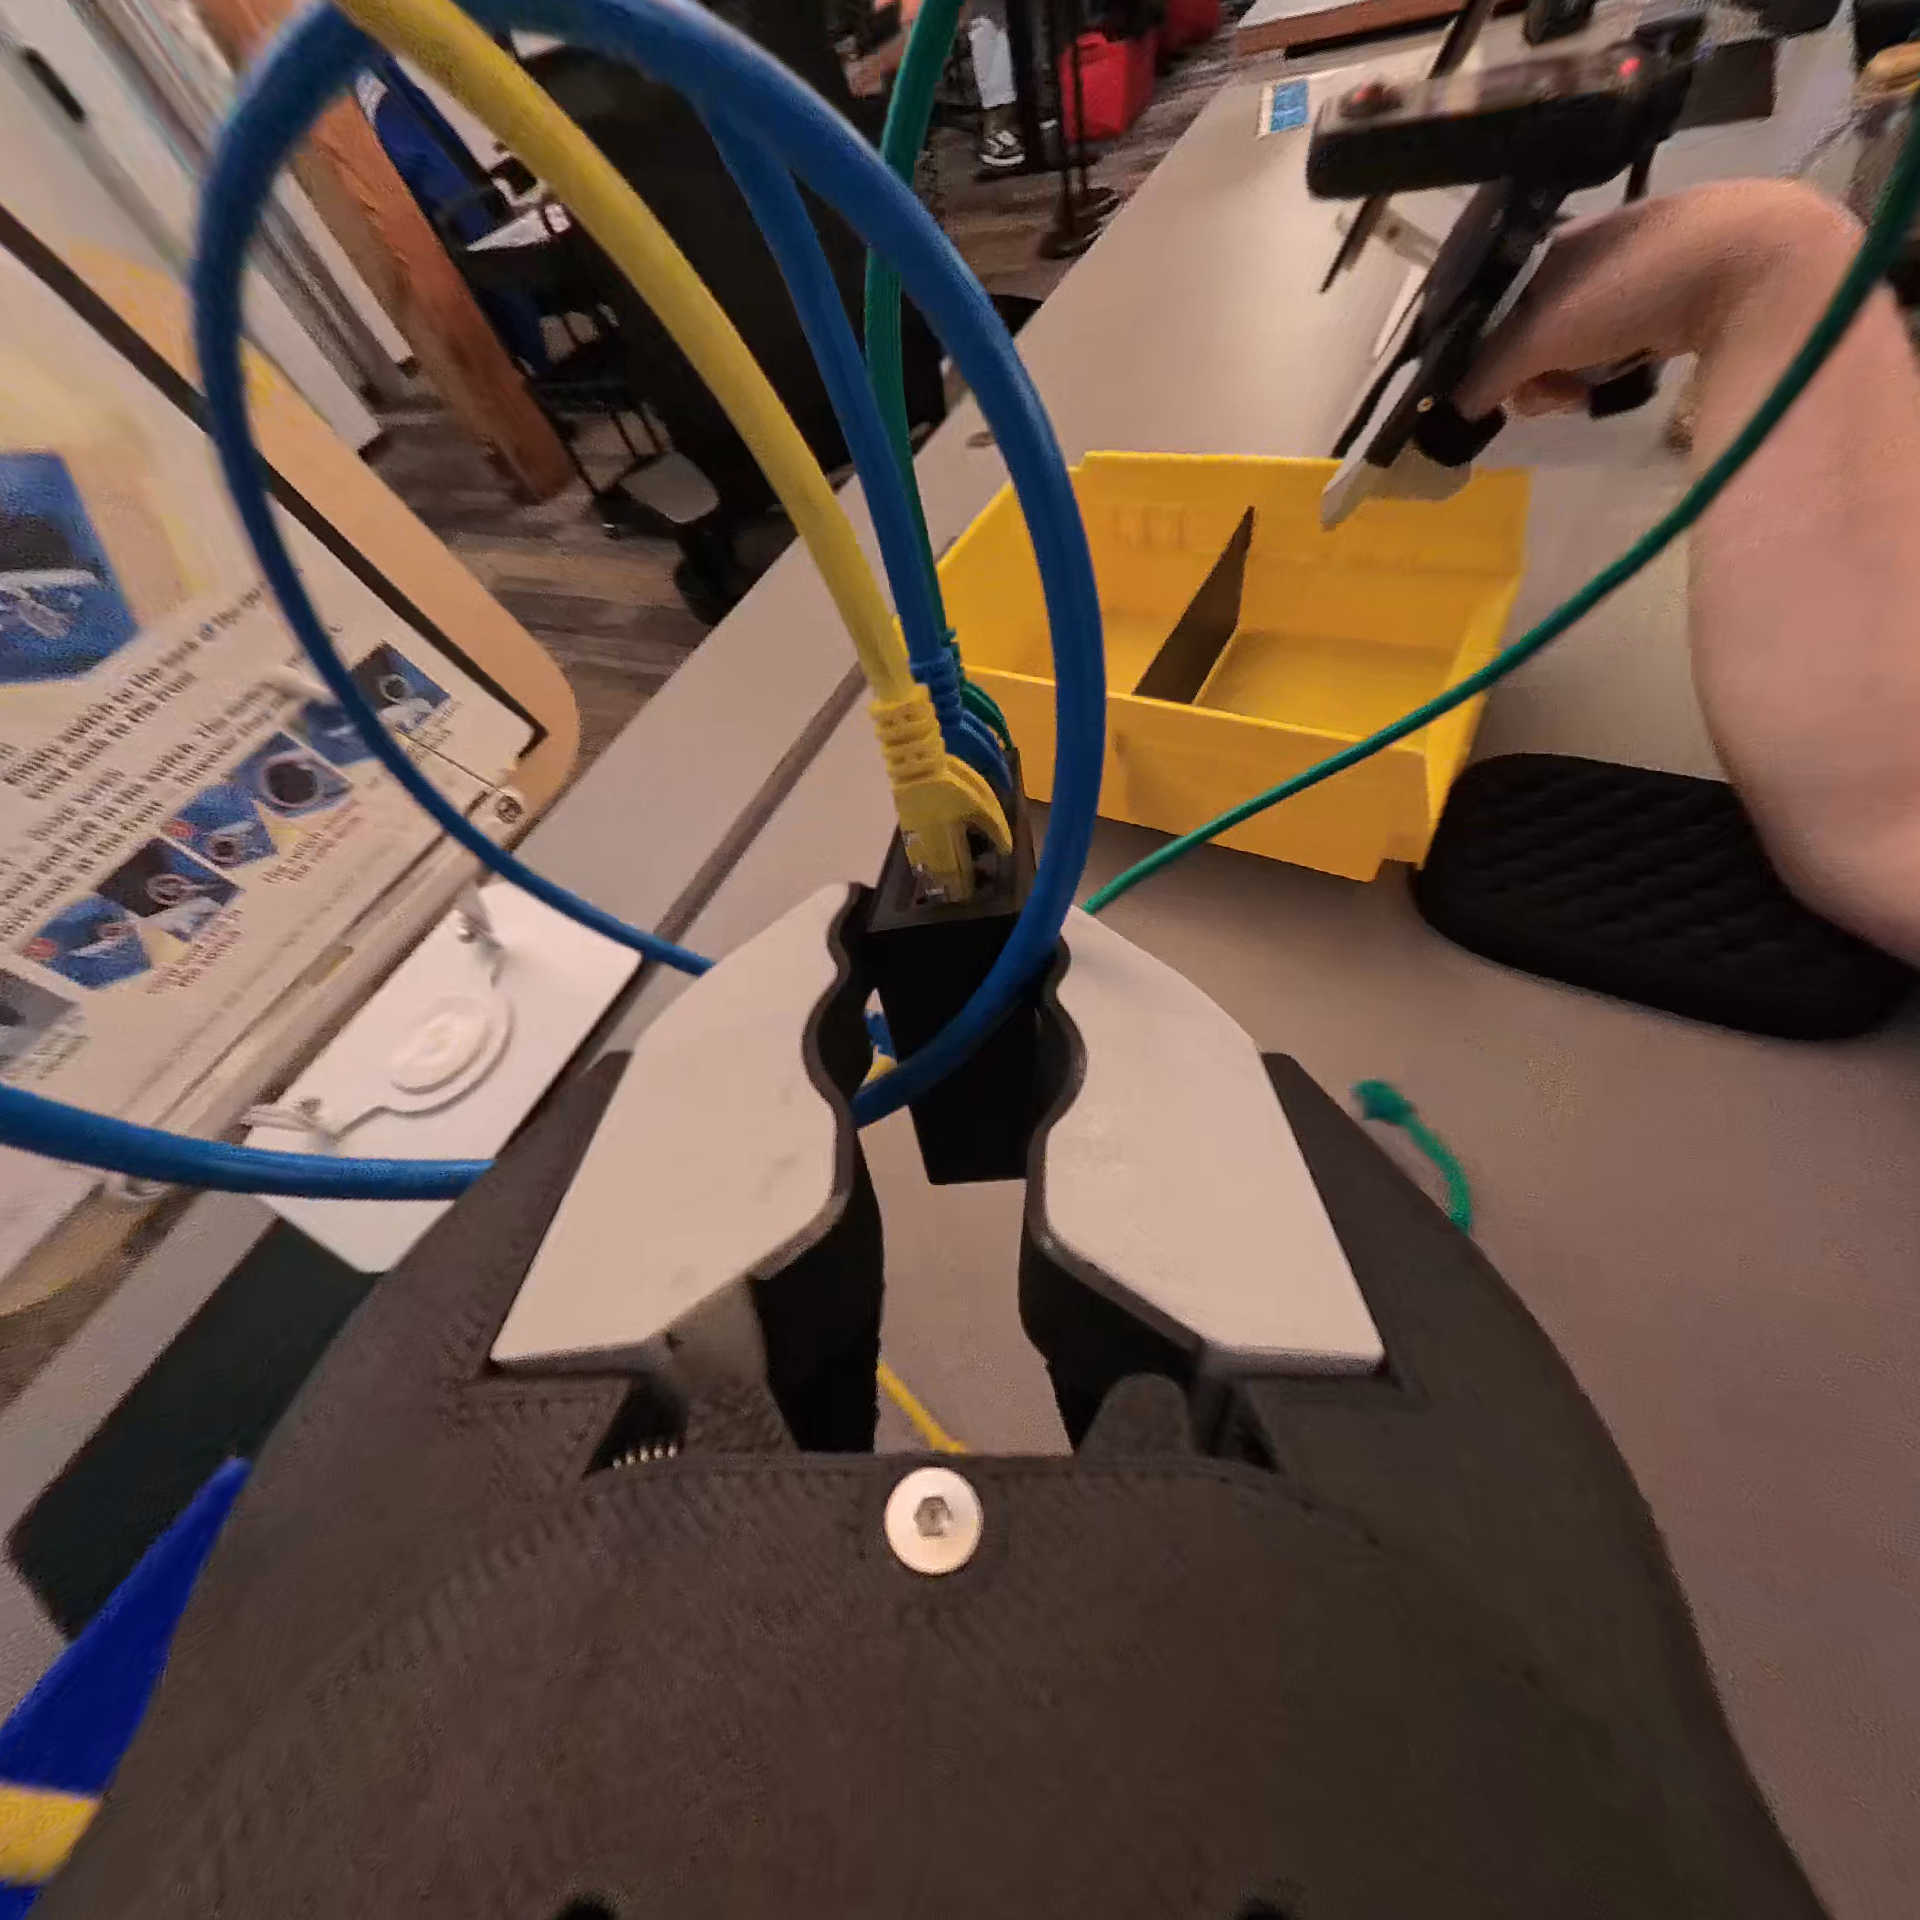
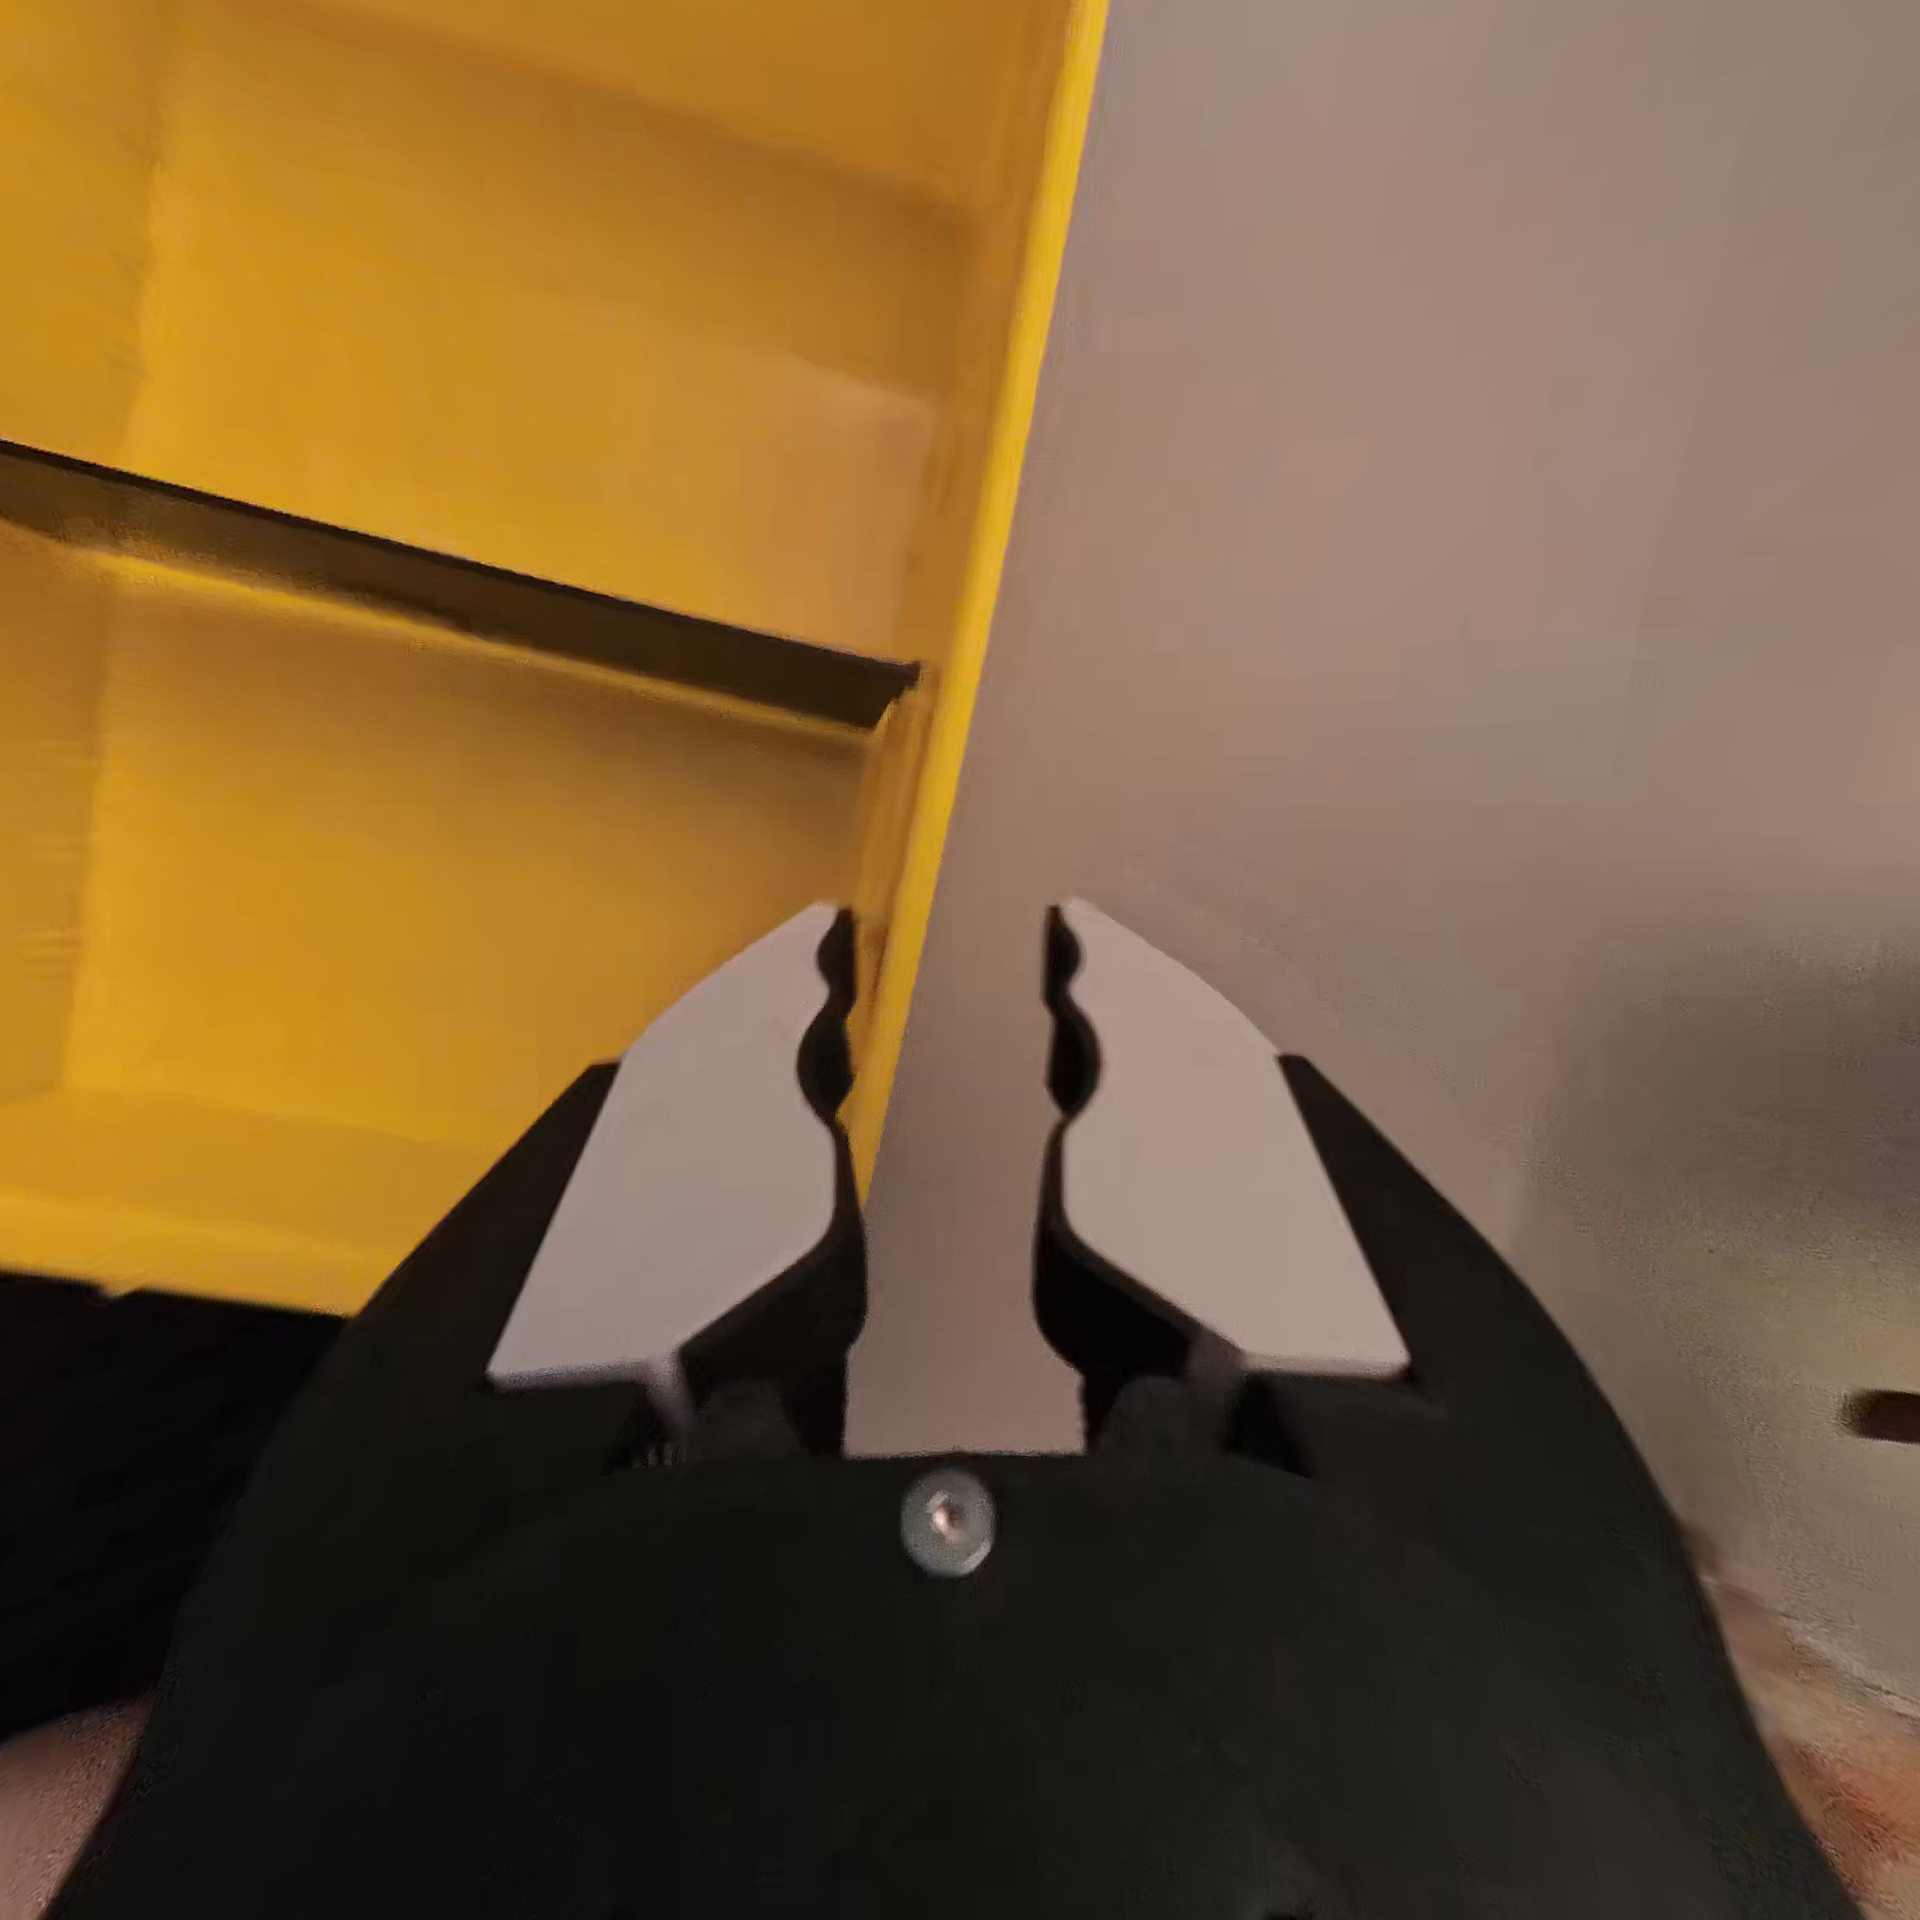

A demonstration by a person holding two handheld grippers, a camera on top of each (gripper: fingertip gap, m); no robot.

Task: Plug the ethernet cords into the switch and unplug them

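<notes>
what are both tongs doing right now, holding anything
Left tongs: shut on the black switch, cords plugged in.
Right tongs: open, empty, over the yellow bin edge.

Left wrist view sits low behind its own fingers (image 1: 831, 1039), facing across the counter (image 1: 1558, 1195) toward the yellow bin (image 1: 1247, 790), mid-distance. Right wrist view looks steeply down along its fingers (image 2: 1132, 1091), very close over the same bin's (image 2: 977, 623) edge, blurred. Both views share the bin, its black divider (image 1: 1205, 623) and the counter.
</notes>
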